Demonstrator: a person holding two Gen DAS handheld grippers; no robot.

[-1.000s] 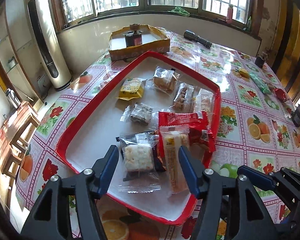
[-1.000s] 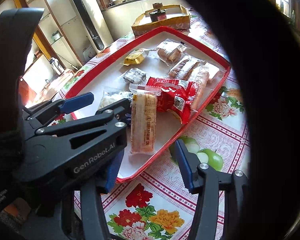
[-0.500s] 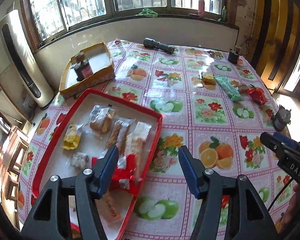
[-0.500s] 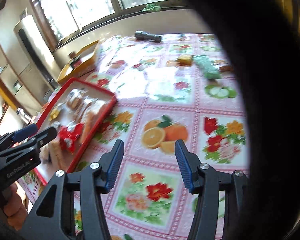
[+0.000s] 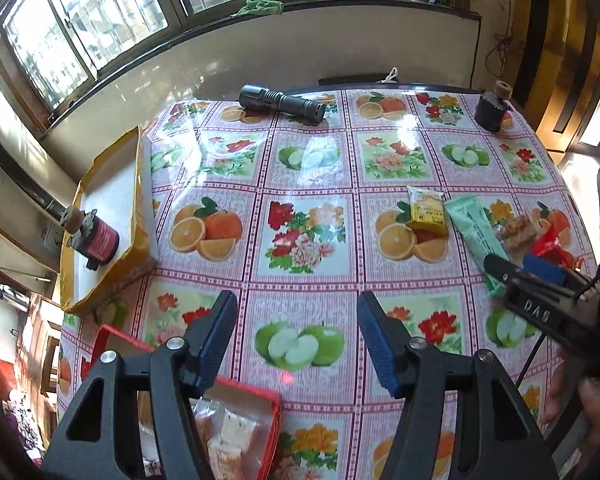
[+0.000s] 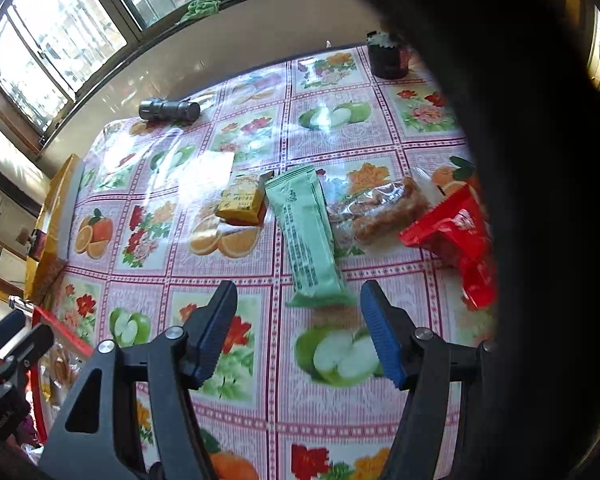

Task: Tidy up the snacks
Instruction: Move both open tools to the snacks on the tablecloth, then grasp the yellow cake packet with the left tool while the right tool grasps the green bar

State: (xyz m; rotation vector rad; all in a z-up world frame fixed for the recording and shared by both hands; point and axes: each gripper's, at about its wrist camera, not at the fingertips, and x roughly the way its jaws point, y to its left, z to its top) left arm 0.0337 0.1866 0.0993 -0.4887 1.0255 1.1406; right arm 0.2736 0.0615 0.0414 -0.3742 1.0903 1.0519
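Observation:
Loose snacks lie on the fruit-print tablecloth: a yellow packet [image 6: 242,200], a long mint-green packet [image 6: 306,236], a clear-wrapped brown snack [image 6: 380,210] and a red packet [image 6: 458,236]. My right gripper [image 6: 296,330] is open and empty, just short of the green packet's near end. My left gripper [image 5: 292,340] is open and empty over bare cloth. The red tray [image 5: 274,412] with wrapped snacks shows at the bottom left of the left wrist view. The same loose snacks lie at the right there, with the yellow packet [image 5: 426,210] and the green packet [image 5: 476,232].
A yellow cardboard box [image 5: 136,256] holding a small dark red jar [image 5: 98,240] sits at the table's left edge. A black flashlight [image 5: 282,102] lies at the far edge. A dark jar [image 5: 490,112] stands at the far right corner. The right gripper's body [image 5: 540,304] shows at the right.
Both grippers have swung right, away from the red tray. The tray has dropped to the frames' lower left. The right gripper now faces the loose snacks closely.

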